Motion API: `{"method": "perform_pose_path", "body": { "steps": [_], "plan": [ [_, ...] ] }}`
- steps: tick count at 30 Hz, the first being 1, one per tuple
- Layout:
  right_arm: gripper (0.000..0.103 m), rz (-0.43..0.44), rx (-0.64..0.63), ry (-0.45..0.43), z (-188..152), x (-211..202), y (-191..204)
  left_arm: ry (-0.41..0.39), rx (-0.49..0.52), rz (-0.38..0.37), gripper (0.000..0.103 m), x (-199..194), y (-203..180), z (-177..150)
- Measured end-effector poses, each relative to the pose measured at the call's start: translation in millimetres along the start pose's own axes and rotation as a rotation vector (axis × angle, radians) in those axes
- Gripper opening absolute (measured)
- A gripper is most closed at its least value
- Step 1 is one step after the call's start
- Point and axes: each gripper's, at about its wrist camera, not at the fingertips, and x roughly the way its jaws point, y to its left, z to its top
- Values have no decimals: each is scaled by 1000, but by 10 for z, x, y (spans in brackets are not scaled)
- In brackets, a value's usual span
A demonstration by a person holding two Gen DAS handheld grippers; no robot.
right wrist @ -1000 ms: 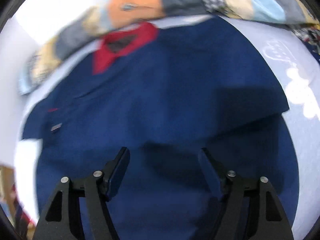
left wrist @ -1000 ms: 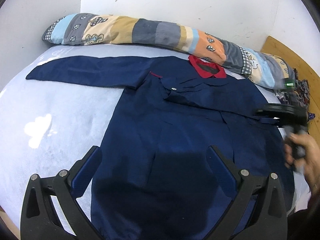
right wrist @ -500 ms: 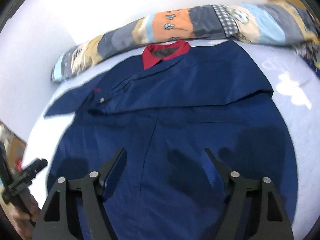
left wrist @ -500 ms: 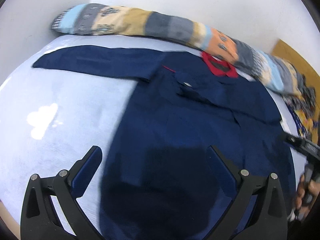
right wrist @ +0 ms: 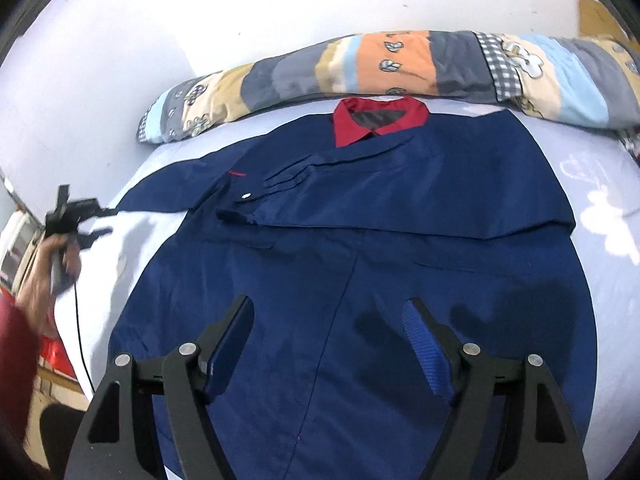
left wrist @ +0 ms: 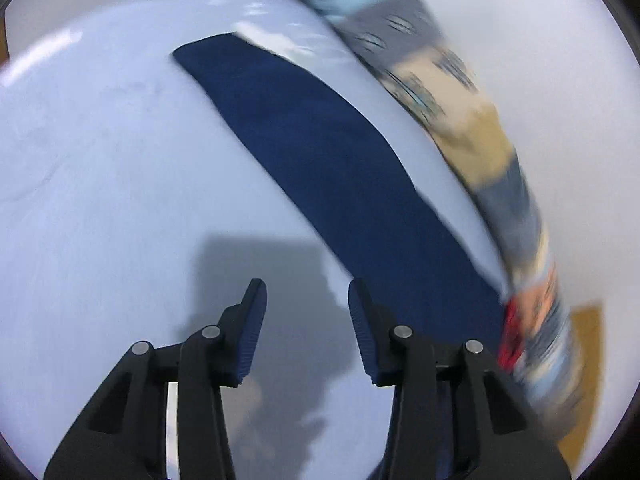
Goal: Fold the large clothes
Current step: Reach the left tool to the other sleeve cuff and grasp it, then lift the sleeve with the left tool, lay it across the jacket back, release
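A navy jacket (right wrist: pixel 360 264) with a red collar (right wrist: pixel 380 120) lies flat on the bed. One sleeve (right wrist: pixel 400 196) is folded across its chest. The other sleeve (left wrist: pixel 320 140) stretches out over the sheet. My left gripper (left wrist: pixel 306 300) hovers above the bare sheet just beside that sleeve; its jaws are closing and nothing is between them. In the right wrist view the left gripper (right wrist: pixel 105 222) shows at the far left in a person's hand (right wrist: pixel 48 272). My right gripper (right wrist: pixel 329 308) stands open above the jacket's lower body, holding nothing.
A long patchwork bolster (right wrist: pixel 400 68) lies along the wall behind the collar, also blurred in the left wrist view as the bolster (left wrist: pixel 460 120). The pale blue sheet (left wrist: pixel 100 200) covers the bed. A thin black cable (right wrist: pixel 80 340) hangs at the bed's left edge.
My left gripper swung from over the jacket's body out to the stretched sleeve, rolled, and its jaws narrowed. The right gripper drew back a little, so more of the jacket shows.
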Motion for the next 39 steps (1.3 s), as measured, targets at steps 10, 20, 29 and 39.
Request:
{"method": "perform_pose_path", "body": {
  "steps": [10,20,29,39],
  "plan": [
    [79,-7,-54,43,-36,247,142,-161,-275,-124,40,430,718,896],
    [79,-12,6,69,-45,404,-26,-320,-283,-165,10,664,840,1210],
    [79,4,31,29,-11,275,-68,-321,-295,-212,13,463,945,1089],
    [79,26,27,22,2,246,-41,-334,-334,-230,65,560,948,1094]
  ]
}}
